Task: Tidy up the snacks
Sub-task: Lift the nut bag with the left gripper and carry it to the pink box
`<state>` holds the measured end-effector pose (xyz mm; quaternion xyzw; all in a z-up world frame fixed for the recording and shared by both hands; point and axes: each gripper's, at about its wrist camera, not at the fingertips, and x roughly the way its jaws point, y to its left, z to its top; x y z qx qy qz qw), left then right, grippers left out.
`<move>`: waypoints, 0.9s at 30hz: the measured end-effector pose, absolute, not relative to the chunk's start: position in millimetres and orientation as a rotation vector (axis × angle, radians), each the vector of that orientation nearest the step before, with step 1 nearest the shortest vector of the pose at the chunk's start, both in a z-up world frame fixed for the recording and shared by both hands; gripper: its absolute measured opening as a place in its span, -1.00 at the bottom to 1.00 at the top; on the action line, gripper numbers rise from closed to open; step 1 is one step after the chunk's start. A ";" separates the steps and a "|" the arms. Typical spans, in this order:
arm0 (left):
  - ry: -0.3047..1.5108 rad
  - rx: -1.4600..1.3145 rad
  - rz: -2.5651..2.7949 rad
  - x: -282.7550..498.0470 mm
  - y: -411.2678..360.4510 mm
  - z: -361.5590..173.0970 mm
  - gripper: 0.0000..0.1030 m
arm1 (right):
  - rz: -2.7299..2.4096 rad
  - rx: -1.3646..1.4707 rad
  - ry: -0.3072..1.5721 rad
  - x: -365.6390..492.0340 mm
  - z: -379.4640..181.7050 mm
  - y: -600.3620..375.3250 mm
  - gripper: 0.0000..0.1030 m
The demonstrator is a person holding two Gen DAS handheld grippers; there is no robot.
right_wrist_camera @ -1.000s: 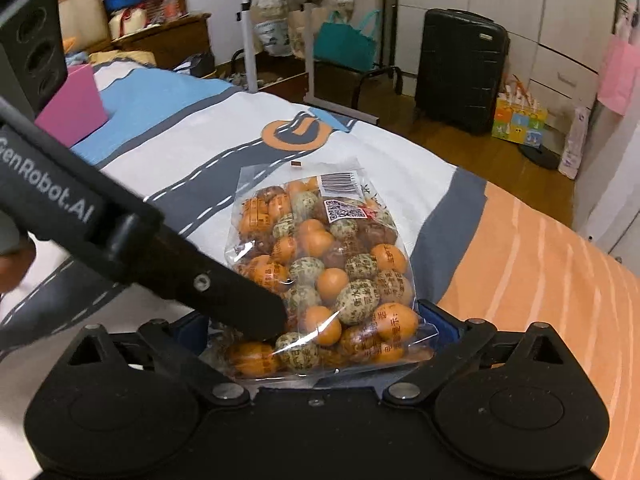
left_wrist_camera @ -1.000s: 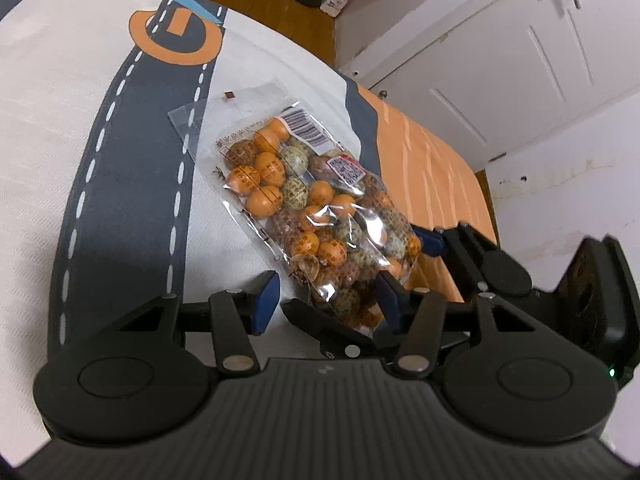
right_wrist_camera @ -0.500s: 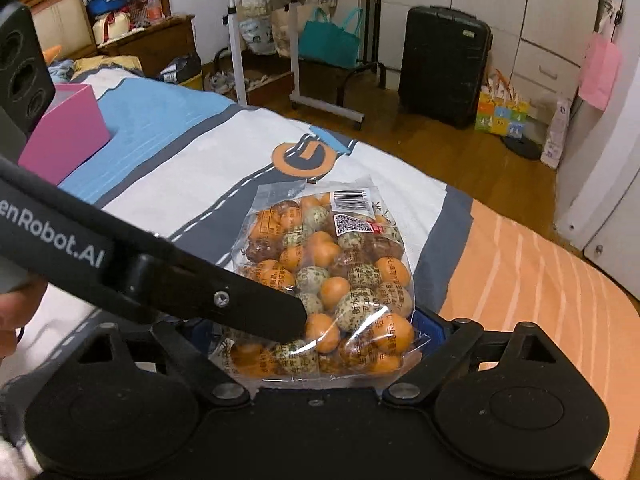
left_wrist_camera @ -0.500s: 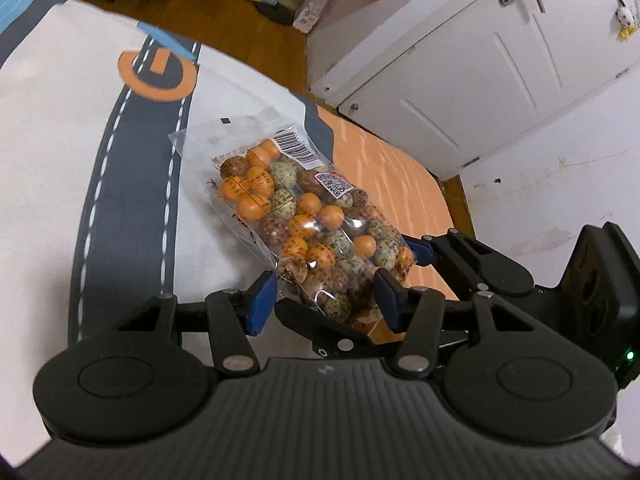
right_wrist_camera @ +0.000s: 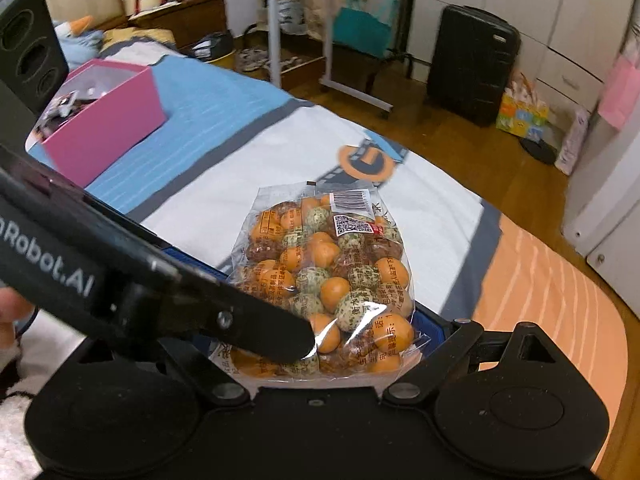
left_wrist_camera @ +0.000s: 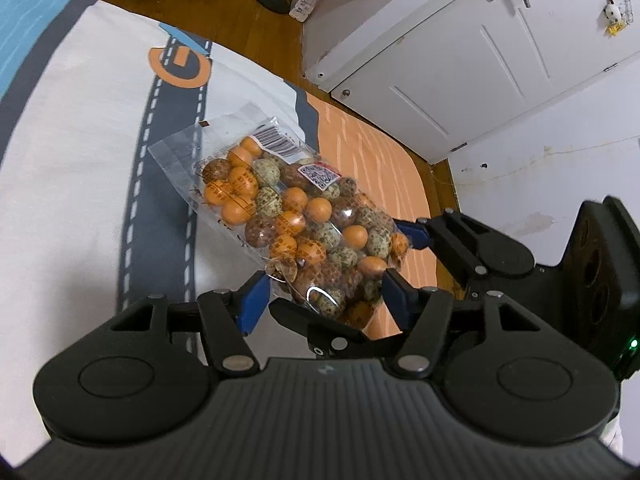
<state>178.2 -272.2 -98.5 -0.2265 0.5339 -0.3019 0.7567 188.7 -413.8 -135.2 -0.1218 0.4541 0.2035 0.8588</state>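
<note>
A clear bag of orange, green and brown snack balls [left_wrist_camera: 296,216] hangs above the bed cover [left_wrist_camera: 80,160], its barcode end pointing away. My right gripper [right_wrist_camera: 316,316] is shut wide on the bag's [right_wrist_camera: 332,272] near end, with a blue pad against each side. My left gripper [left_wrist_camera: 324,302] comes in across it from the left, and its jaws are opening. The bag's lower end sits between its blue pads; the left pad stands clear of the plastic. One of the left gripper's black fingers [right_wrist_camera: 240,320] crosses in front of the bag in the right wrist view.
A pink box [right_wrist_camera: 108,128] with items inside stands on the blue part of the bed at the far left. White cabinet doors [left_wrist_camera: 460,60] lie past the bed's orange end. A black suitcase [right_wrist_camera: 472,64] and a rolling table [right_wrist_camera: 340,20] stand on the wooden floor.
Both grippers have risen with the bag, which has come up off the bed cover. The left jaws now stand a little wider. More of the room shows in both views.
</note>
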 end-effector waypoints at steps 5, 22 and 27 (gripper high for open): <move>1.176 -0.484 -0.613 157.0 -246.1 -81.0 0.20 | 0.481 -0.238 0.993 181.0 -122.8 -388.6 0.84; 1.135 -0.517 -0.534 85.6 -132.3 -26.2 0.20 | 0.618 -0.335 0.916 118.2 -70.7 -282.5 0.84; 1.089 -0.452 -0.508 72.9 -100.0 -5.2 0.21 | 0.656 -0.343 0.875 111.1 -57.3 -247.4 0.84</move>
